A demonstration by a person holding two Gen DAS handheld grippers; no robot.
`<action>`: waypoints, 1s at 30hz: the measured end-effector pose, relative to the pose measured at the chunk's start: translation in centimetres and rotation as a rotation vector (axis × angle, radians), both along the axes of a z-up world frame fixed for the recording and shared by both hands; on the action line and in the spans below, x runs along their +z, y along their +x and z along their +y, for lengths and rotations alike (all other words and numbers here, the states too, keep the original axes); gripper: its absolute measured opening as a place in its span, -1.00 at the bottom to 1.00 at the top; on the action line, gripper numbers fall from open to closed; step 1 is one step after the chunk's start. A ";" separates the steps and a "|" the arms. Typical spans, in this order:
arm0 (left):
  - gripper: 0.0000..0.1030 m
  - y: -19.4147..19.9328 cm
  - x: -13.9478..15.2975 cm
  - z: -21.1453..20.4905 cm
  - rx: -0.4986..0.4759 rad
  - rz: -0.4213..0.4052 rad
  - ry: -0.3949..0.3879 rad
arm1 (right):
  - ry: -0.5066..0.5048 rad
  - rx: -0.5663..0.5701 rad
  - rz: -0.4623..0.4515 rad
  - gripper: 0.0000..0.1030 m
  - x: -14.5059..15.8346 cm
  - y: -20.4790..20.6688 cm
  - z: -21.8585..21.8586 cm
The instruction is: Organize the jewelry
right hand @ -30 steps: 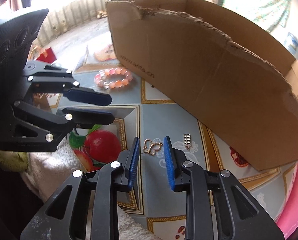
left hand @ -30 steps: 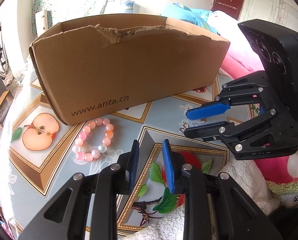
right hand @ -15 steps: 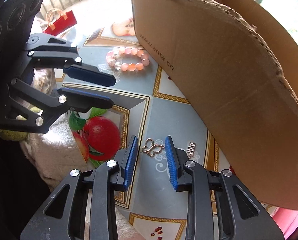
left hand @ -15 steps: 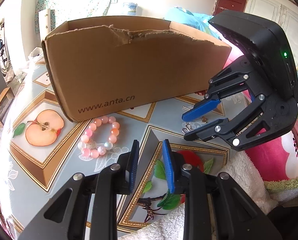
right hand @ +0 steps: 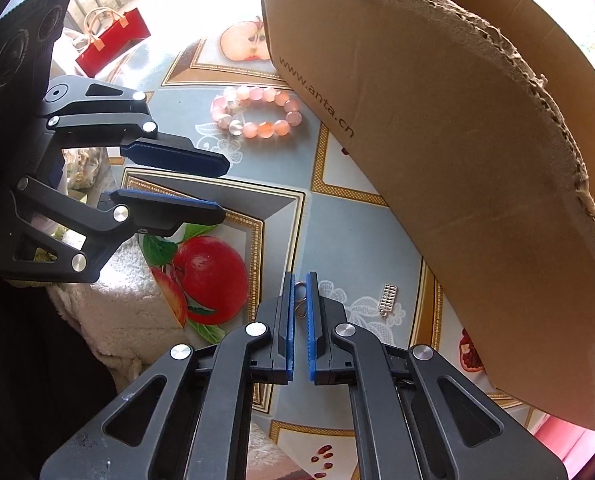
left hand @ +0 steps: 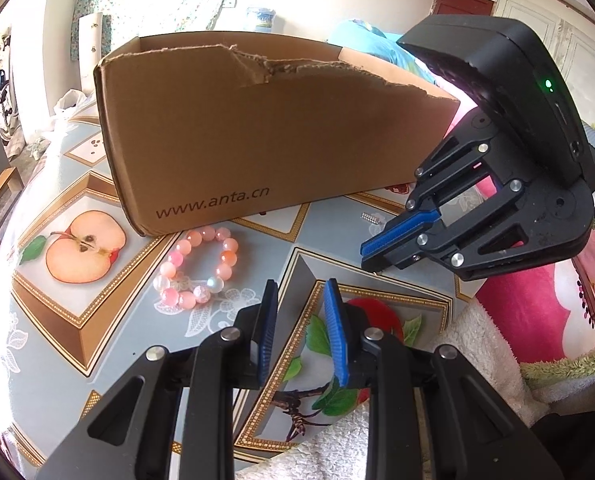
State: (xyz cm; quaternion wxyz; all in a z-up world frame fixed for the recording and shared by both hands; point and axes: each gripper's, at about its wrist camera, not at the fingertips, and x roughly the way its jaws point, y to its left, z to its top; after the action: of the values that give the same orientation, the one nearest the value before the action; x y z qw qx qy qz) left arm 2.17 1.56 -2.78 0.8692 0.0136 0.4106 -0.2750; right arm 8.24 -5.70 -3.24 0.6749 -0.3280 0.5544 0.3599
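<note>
Furthest left on your fruit-print tablecloth (left hand: 57, 312), the pink bead bracelet (left hand: 199, 266) lies flat just in front of the cardboard box (left hand: 257, 136), close under the printed web address, and nothing is touching it. Your left gripper (left hand: 299, 330) hangs above the cloth to the bracelet's right with its jaws partly apart and nothing between them; from the right wrist view it sits well clear of the beads, over the gold-bordered panel.

Moving right, your right gripper (right hand: 300, 316) points down at the cloth with its blue pads drawn nearly together on the small gold clasp-like ornament (right hand: 300, 300). A thin loop of it shows in the narrow slit between the pads, so you appear to have it pinched, though it seems to be at table level and not yet lifted. Just to its right lies the small silver bar charm (right hand: 388, 300), loose on the cloth near the foot of the box wall.

As for progress, you look to be at the very start. The part of the box interior you can see past the torn rim holds no jewelry, and most of its floor is hidden, so you cannot tell for sure. Three pieces are out on the cloth: one is in your grip, and the bracelet and silver charm are both untouched. All three probably belong in the box.
</note>
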 end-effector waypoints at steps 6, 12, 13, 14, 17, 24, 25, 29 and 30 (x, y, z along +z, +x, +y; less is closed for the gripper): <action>-0.55 -0.1 0.0 0.6 0.005 -0.005 -0.007 | 0.028 -0.066 0.001 -0.94 -0.1 0.8 -0.2; -0.55 -0.2 -0.2 0.8 0.006 -0.004 -0.013 | 0.109 -0.181 0.021 -1.00 0.0 0.9 -2.0; -0.55 -0.3 -0.2 0.7 0.004 -0.005 -0.013 | 0.124 -0.205 0.032 -1.00 0.1 1.1 -2.2; -0.55 -0.4 -0.2 0.7 0.002 -0.006 -0.014 | 0.141 -0.234 0.044 -1.00 0.1 1.3 -2.5; -0.55 -0.6 -0.2 0.4 -0.005 -0.007 -0.015 | 0.180 -0.308 0.051 -1.00 0.3 1.7 -3.5; -0.50 -1.5 -0.5 -1.2 -0.039 -0.016 0.001 | 0.242 -0.445 0.007 -0.69 1.6 1.3 -6.0; -0.50 -1.6 -0.5 -1.5 -0.047 -0.019 0.006 | 0.239 -0.453 -0.002 -0.57 1.5 1.1 -6.0; -0.46 -1.9 -0.7 -2.4 -0.065 -0.038 0.043 | 0.218 -0.479 -0.029 -0.51 0.9 -0.2 -5.1; -0.45 -1.9 -0.7 -2.6 -0.067 -0.044 0.055 | 0.213 -0.482 -0.034 -0.48 0.6 -0.5 -4.9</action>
State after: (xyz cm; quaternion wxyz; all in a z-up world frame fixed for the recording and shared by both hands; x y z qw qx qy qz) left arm 0.22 -1.04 -3.53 0.8677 0.0572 0.3980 -0.2923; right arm 7.74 -10.59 -2.61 0.7810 -0.1194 0.5643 0.2394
